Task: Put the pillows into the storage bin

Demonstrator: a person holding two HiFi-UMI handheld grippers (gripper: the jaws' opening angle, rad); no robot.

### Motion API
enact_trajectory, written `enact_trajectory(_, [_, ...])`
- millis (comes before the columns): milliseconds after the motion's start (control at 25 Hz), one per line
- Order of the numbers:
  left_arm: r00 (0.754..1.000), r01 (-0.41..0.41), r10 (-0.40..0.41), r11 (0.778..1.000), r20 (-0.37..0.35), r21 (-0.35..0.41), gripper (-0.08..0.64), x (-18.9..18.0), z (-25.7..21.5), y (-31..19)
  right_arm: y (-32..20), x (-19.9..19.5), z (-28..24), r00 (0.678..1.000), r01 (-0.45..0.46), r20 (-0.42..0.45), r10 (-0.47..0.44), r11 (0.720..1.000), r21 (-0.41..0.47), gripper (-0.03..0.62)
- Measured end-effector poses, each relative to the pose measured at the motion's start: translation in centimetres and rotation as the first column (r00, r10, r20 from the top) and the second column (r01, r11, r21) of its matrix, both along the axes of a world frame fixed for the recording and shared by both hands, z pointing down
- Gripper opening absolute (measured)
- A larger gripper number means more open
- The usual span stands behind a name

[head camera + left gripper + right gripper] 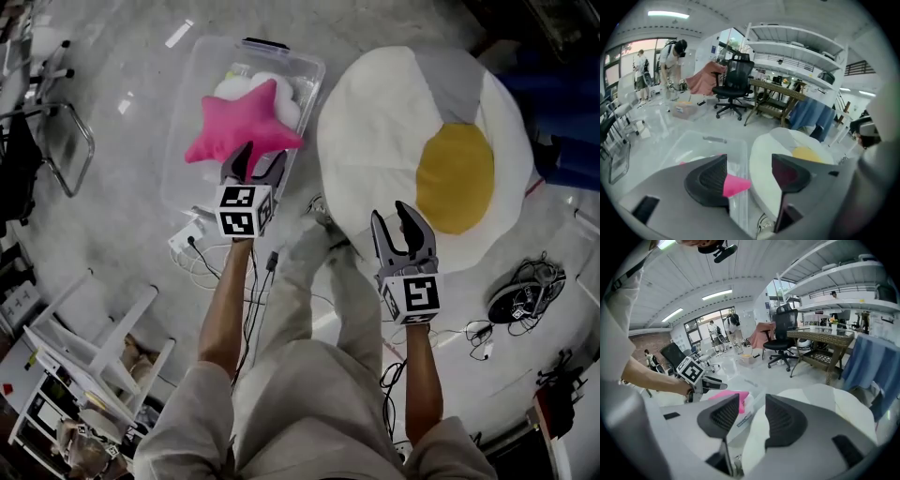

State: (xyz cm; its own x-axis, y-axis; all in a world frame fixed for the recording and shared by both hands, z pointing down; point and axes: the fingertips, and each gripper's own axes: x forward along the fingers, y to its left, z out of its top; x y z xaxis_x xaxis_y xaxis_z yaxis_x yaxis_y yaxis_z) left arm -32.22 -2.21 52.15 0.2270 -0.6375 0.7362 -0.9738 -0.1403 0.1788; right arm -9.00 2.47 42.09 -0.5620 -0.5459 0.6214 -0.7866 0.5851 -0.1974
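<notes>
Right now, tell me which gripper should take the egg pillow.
Right, probably: the right gripper hangs open at the edge of the egg pillow; the left gripper is over by the bin.

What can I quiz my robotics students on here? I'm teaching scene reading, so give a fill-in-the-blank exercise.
1. The star pillow in the storage bin is ____.
2. The large pillow outside the bin looks like a fried ____.
3. The left gripper and the right gripper have open jaws holding ____.
Missing words: pink; egg; nothing.
</notes>
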Motion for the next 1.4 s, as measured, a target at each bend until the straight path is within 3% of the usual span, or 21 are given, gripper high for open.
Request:
enact_trajectory(40, [0.999,-0.033,0.033,0.999,0.006,0.018,0.295,1.4,-1.0,-0.4,-0.2,0.9,-0.2,1.000,-0.020,0.000,0.020,1.000,0.002,0.158])
enact_trajectory(120, [0.996,-0.084,0.084,0.994,0.014,0.066,0.197,4.0,-3.0,-1.5,-0.5,2.9,-0.3,0.998,-0.069,0.000,0.069,0.998,0.008,0.158])
enact_trajectory(240, [0.986,-0.160,0.163,0.979,-0.014,0.123,0.128,8.1,-5.6,-2.7,-0.5,5.8,-0.4,0.989,-0.150,-0.002,0.150,0.989,0.017,0.158])
enact_trajectory(480, [0.934,-0.339,0.353,0.925,-0.056,0.170,0.037,17.2,-10.4,-2.1,1.3,12.3,-2.1,0.952,-0.306,0.004,0.306,0.952,0.023,0.158])
enact_trajectory(720, [0.853,-0.495,0.516,0.847,-0.079,0.194,0.014,25.2,-15.3,-0.3,4.0,19.0,-5.0,0.883,-0.470,0.011,0.470,0.882,0.035,0.158])
enact_trajectory(1000, [0.776,-0.590,0.624,0.769,-0.091,0.245,0.012,32.4,-22.3,0.7,6.1,25.9,-10.9,0.795,-0.605,0.015,0.606,0.792,0.085,0.147])
enact_trajectory(1240, [0.733,-0.625,0.677,0.708,-0.067,0.329,0.012,37.5,-30.5,0.7,7.3,32.0,-18.4,0.712,-0.694,0.032,0.702,0.695,0.189,0.041])
enact_trajectory(1400, [0.719,-0.629,0.692,0.686,-0.062,0.366,0.012,39.0,-35.6,0.9,8.6,34.1,-23.1,0.688,-0.716,0.057,0.723,0.664,0.216,0.000])
